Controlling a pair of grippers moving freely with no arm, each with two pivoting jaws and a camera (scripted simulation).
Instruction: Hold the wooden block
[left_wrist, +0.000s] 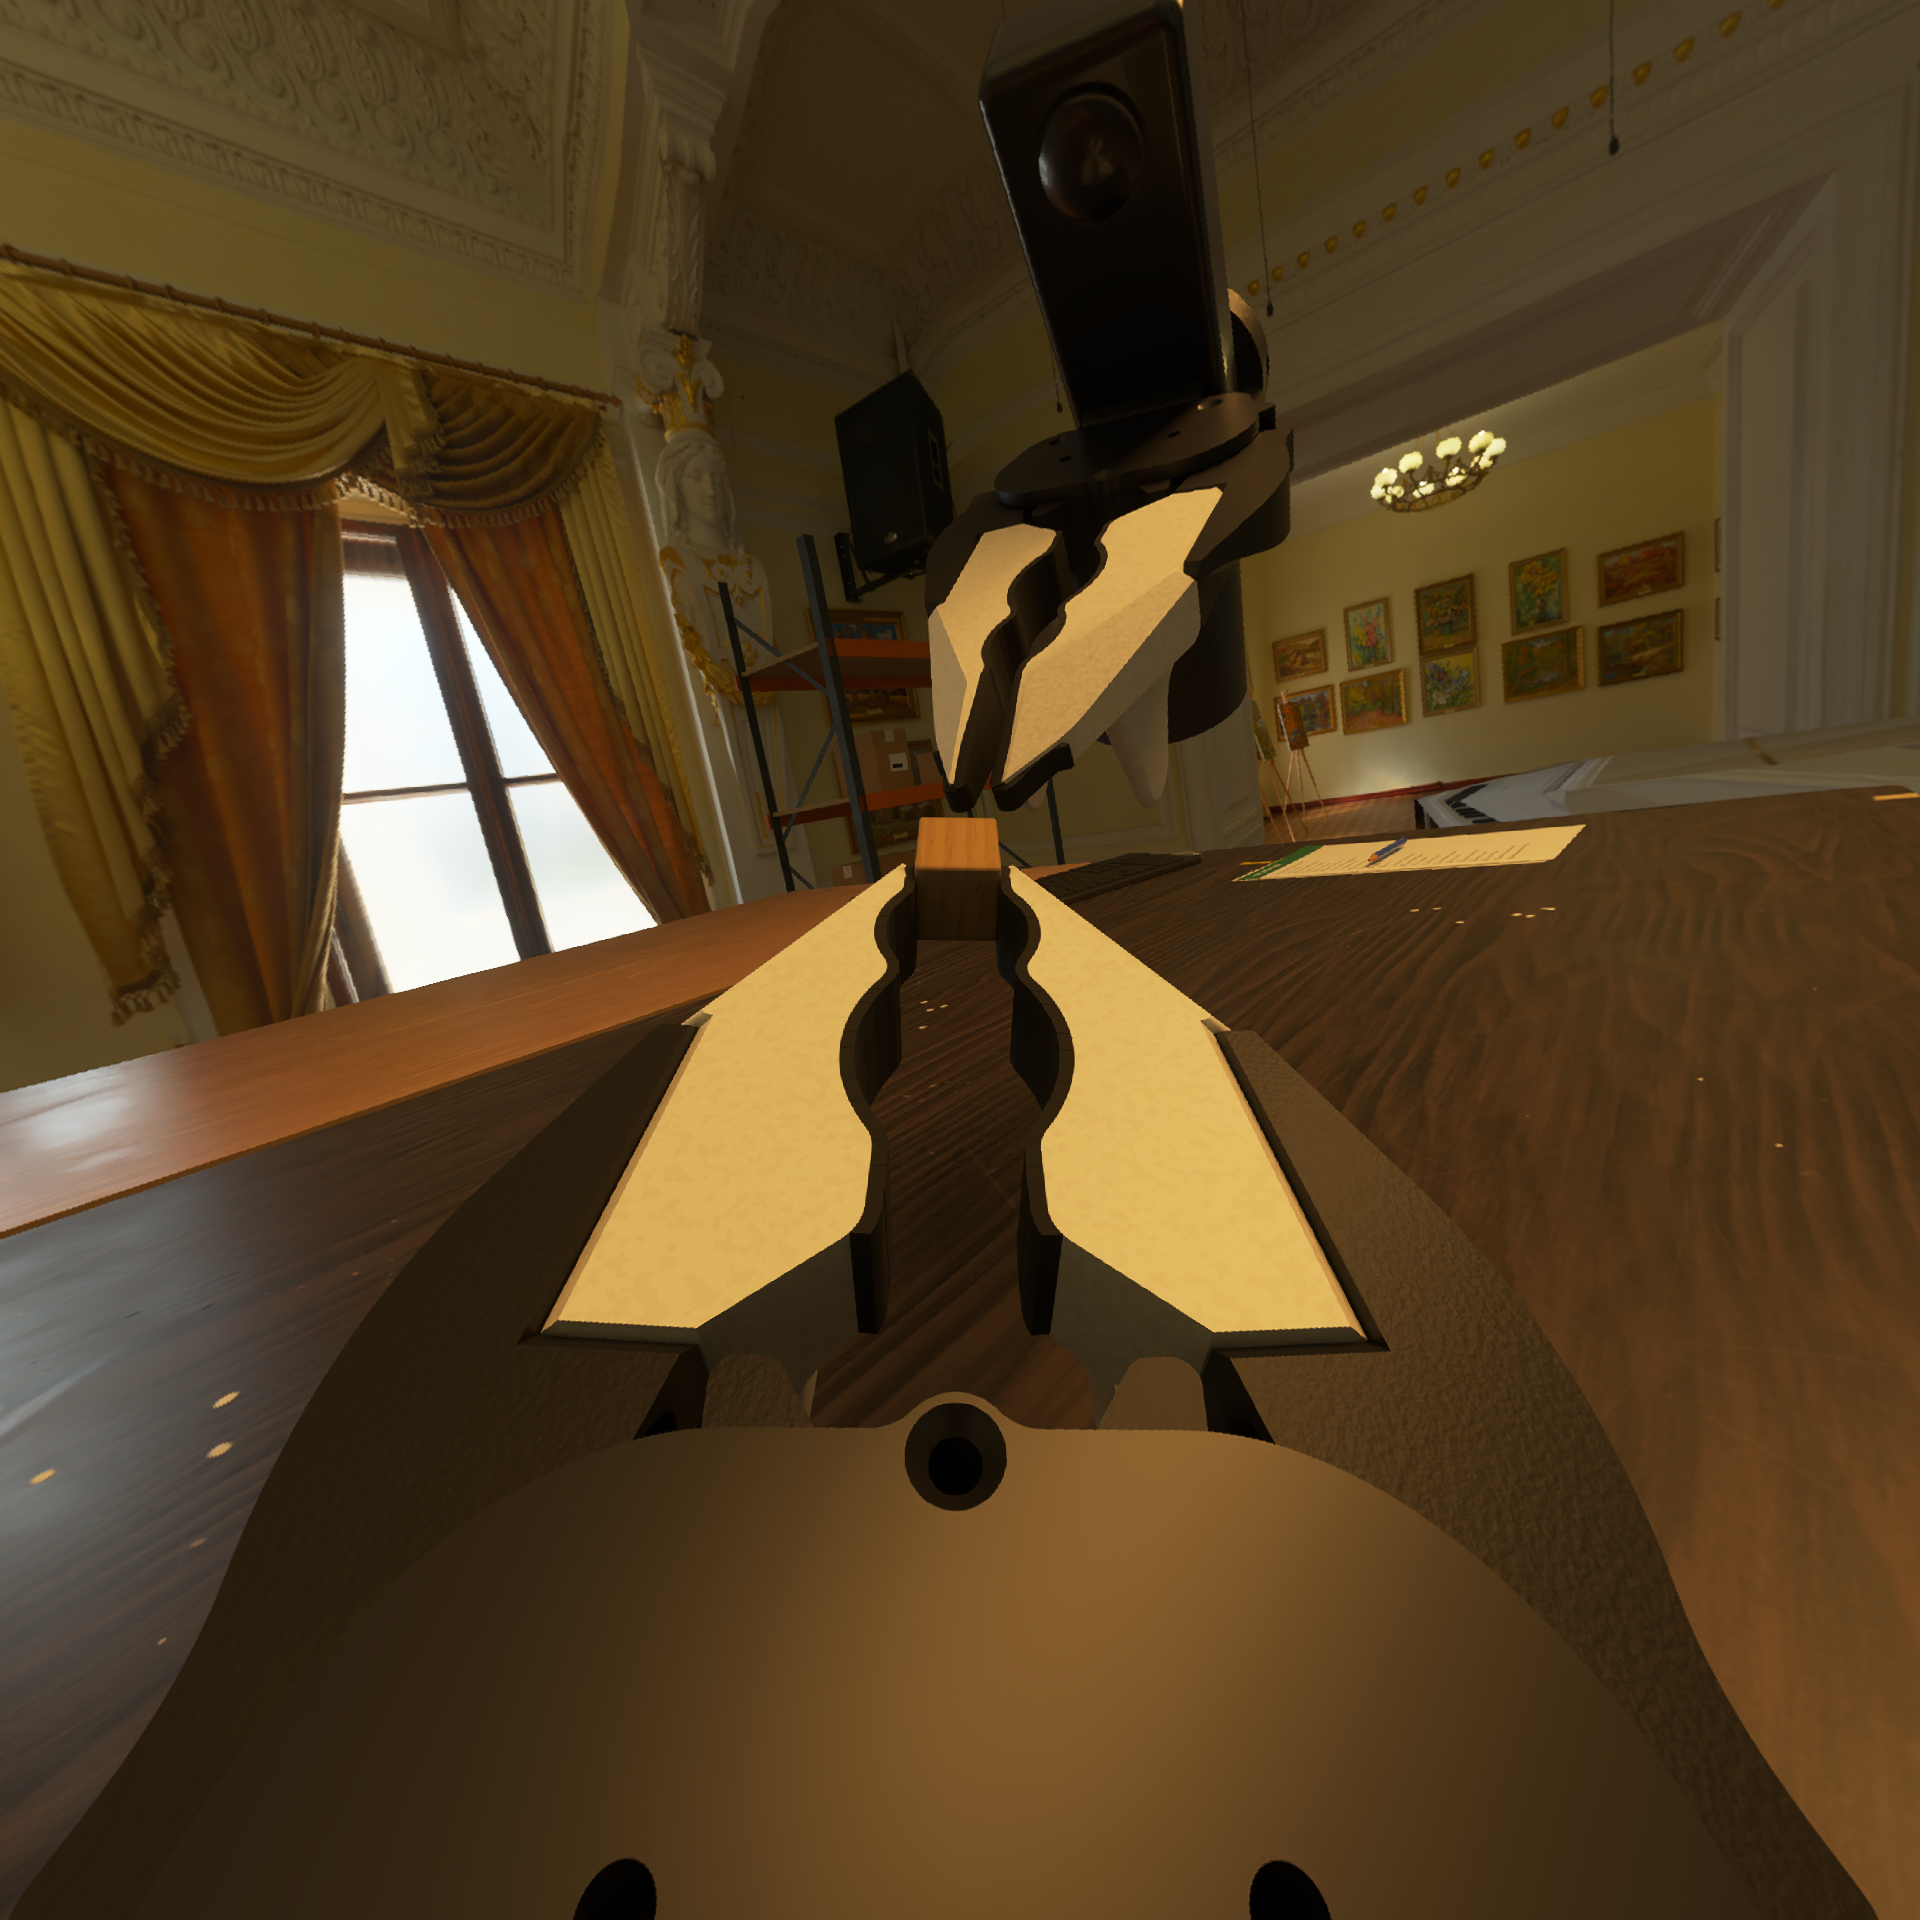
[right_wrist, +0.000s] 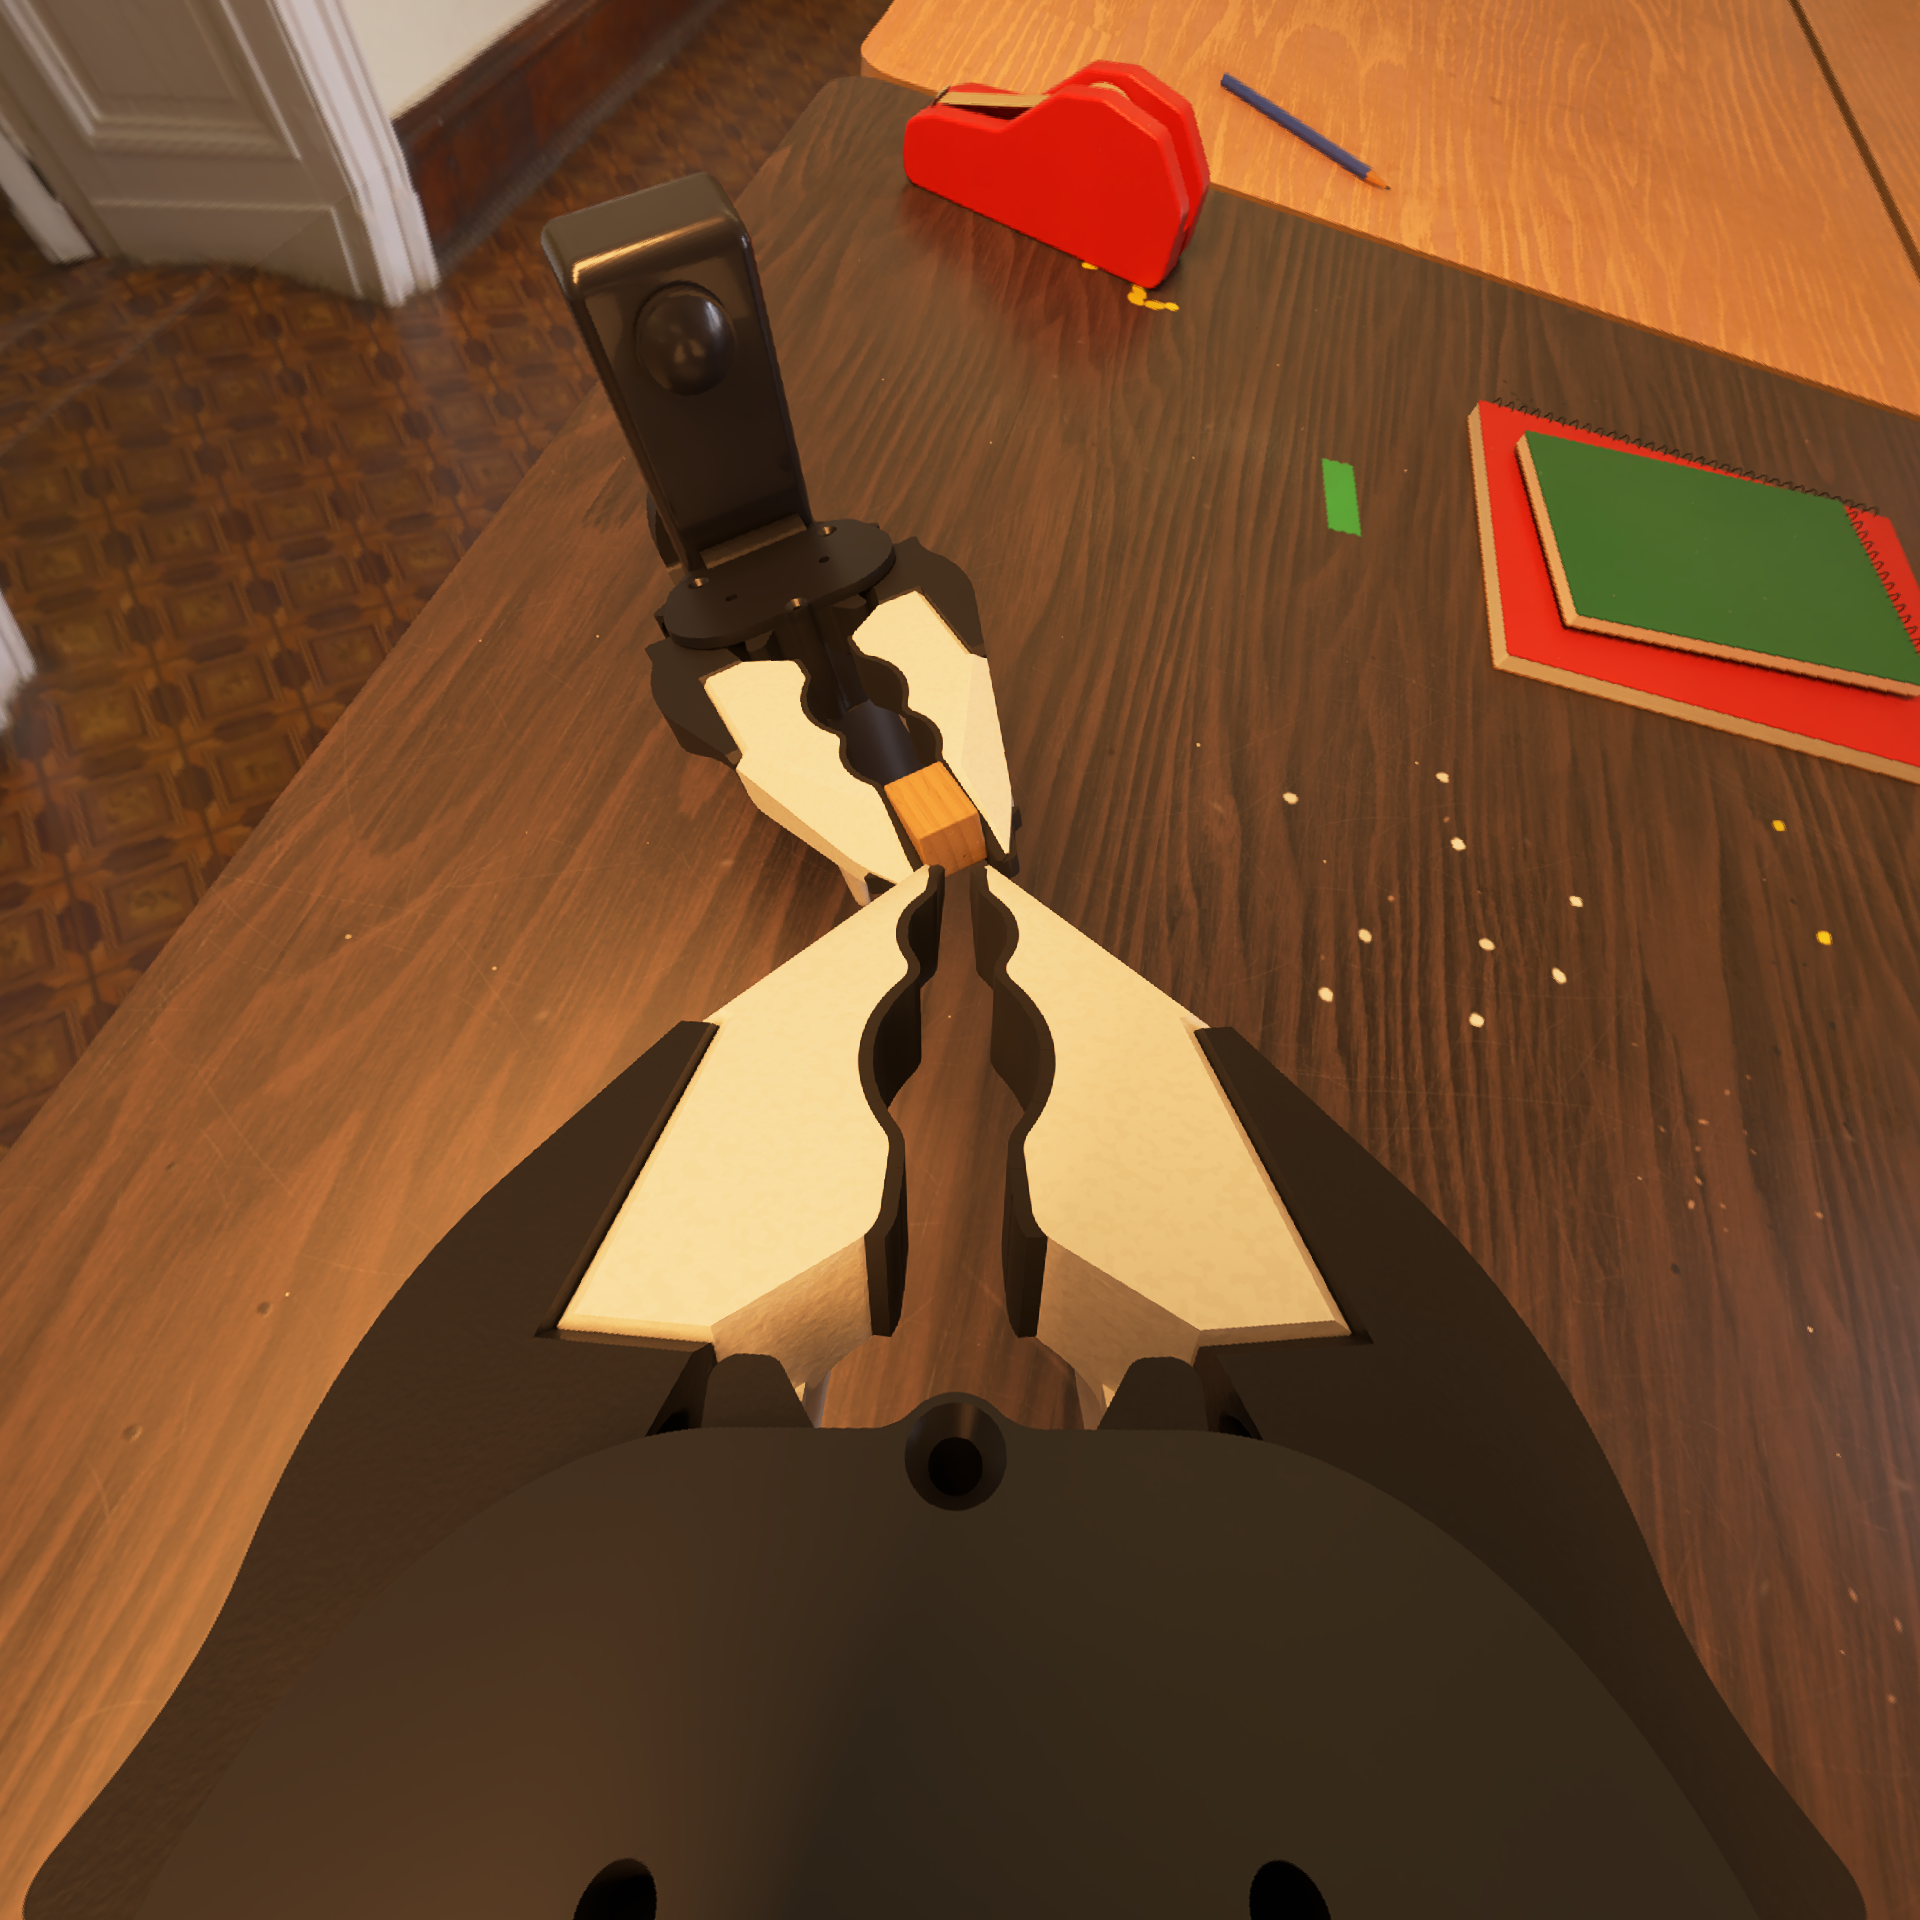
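The wooden block (left_wrist: 956, 883) is a small light-brown cuboid. My left gripper (left_wrist: 956, 896) is shut on it at the fingertips and lies low and nearly level over the dark wooden table (left_wrist: 1455, 1091). In the right wrist view the block (right_wrist: 935, 821) sits between the left gripper's cream fingers (right_wrist: 800, 769). My right gripper (right_wrist: 958, 881) is empty, its jaws nearly together with a thin slit between them, its tips just at the block's near end. In the left wrist view the right gripper (left_wrist: 987, 795) points steeply down, its tips just above the block's top.
A red tape dispenser (right_wrist: 1060, 166) and a blue pencil (right_wrist: 1304, 130) lie at the far end. A green notebook (right_wrist: 1725, 561) on a red one is at the right, a small green strip (right_wrist: 1340, 497) beside it. The table edge (right_wrist: 343, 727) runs along the left. A paper sheet (left_wrist: 1413, 857) lies beyond.
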